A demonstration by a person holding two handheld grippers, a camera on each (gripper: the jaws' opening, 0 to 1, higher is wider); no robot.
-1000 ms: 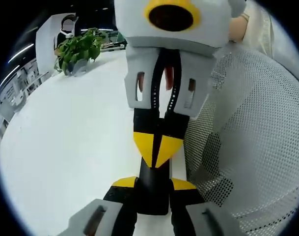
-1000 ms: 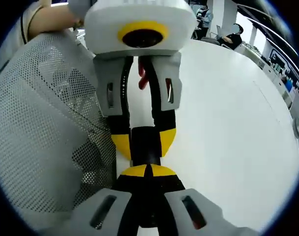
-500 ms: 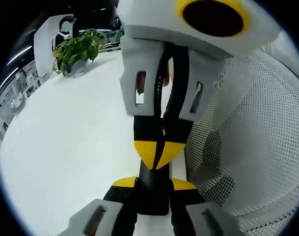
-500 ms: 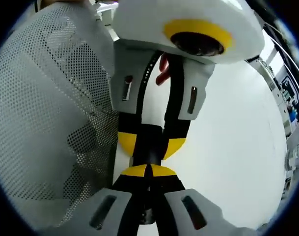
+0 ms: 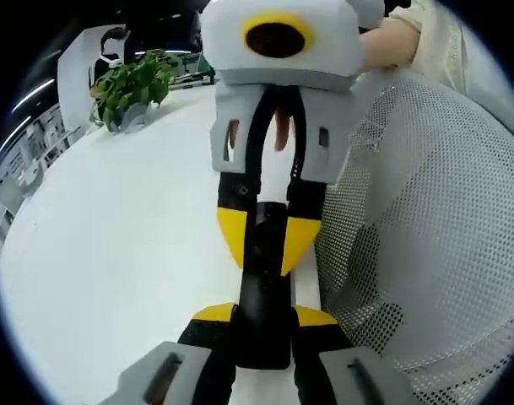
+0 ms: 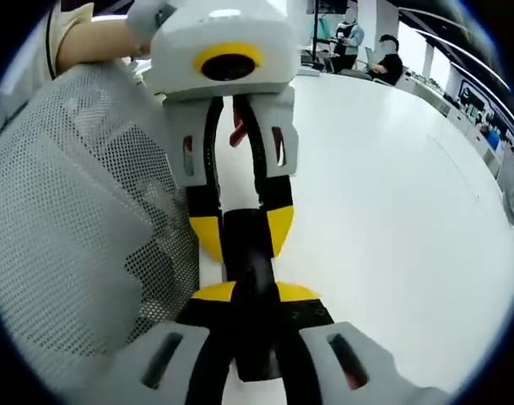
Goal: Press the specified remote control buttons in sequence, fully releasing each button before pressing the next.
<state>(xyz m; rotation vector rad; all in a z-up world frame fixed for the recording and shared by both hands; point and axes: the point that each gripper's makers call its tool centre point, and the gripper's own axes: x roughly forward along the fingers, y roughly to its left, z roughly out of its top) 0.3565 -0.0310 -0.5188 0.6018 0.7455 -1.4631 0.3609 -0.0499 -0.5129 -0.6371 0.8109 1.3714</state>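
Both grippers are meeting nose to nose over the white desk (image 5: 113, 245), each gripping one end of a slim black remote control (image 5: 263, 278) that is running lengthwise between them. Seen in the left gripper view, the left gripper (image 5: 263, 325) is rising from the bottom with its yellow-tipped jaws pinching the near end of the remote, while the right gripper (image 5: 269, 240) is coming in from above, its yellow tips pressing on either side of the far end. Seen in the right gripper view, the right gripper (image 6: 252, 304) is clamping its own near end of the remote control (image 6: 250, 261), and the left gripper (image 6: 240, 236) is facing it from above, pinching the other end. A white mesh chair back (image 5: 425, 236) is standing just beside the desk edge, close to the remote. A potted green plant (image 5: 134, 84) is sitting well apart at the far side of the desk. Which buttons are showing on the remote cannot be told.
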